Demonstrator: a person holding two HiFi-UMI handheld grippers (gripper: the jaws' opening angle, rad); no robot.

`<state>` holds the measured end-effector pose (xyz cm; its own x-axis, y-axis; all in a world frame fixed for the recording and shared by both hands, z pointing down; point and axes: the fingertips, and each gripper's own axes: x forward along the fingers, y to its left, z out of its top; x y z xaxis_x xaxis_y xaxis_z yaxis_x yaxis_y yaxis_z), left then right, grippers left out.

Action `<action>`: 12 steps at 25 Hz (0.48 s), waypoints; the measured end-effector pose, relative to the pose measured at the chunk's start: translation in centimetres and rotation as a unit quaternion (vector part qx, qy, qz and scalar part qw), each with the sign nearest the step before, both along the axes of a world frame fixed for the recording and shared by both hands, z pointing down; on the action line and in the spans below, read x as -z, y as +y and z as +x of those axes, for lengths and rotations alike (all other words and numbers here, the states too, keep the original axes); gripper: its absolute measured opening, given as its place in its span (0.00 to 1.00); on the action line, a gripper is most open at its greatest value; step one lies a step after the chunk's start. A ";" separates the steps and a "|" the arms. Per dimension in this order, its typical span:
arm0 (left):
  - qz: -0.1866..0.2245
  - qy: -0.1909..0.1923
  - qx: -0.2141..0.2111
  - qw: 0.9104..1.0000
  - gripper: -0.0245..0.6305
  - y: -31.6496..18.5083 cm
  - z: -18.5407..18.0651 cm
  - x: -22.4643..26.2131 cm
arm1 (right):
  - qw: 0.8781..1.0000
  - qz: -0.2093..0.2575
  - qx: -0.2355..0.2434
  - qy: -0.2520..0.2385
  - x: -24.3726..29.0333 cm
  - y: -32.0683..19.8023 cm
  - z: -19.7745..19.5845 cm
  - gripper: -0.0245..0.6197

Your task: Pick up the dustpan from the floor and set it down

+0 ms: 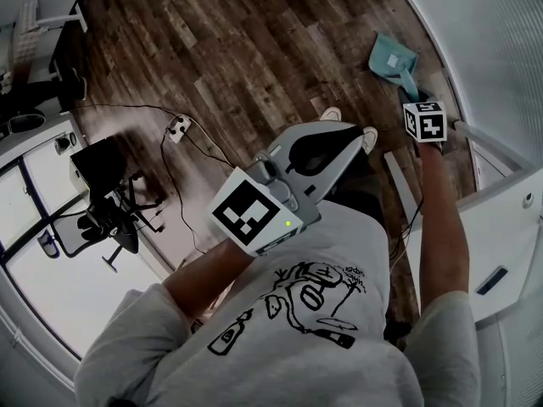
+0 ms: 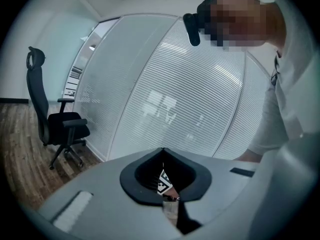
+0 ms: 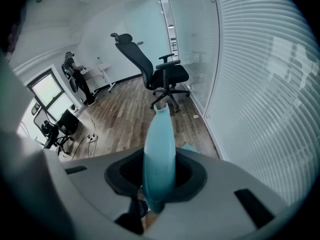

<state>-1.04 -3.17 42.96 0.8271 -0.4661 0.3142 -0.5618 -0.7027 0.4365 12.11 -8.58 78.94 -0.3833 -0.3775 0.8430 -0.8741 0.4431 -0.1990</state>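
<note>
The right hand-held gripper (image 3: 160, 156) is clenched on the handle of the teal dustpan (image 1: 392, 58), which hangs low over the wooden floor (image 1: 237, 49) at the far right, near the blinded glass wall (image 3: 260, 84); whether its pan touches the floor is hard to tell. The left hand-held gripper (image 2: 162, 151) seems closed on nothing, held level near the person's chest.

You hold two grippers, the left gripper (image 2: 162, 153) and the right gripper (image 3: 160, 156), and one dustpan (image 1: 393, 58). On the floor (image 1: 254, 41) count two office chairs (image 3: 161, 74) (image 1: 106, 214) and one power strip (image 1: 179, 126).
</note>
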 end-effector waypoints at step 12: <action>0.017 0.005 -0.009 1.000 0.04 -0.1 0.9 1.7 | 1.000 0.014 -0.001 -0.001 2.6 0.7 0.8 0.14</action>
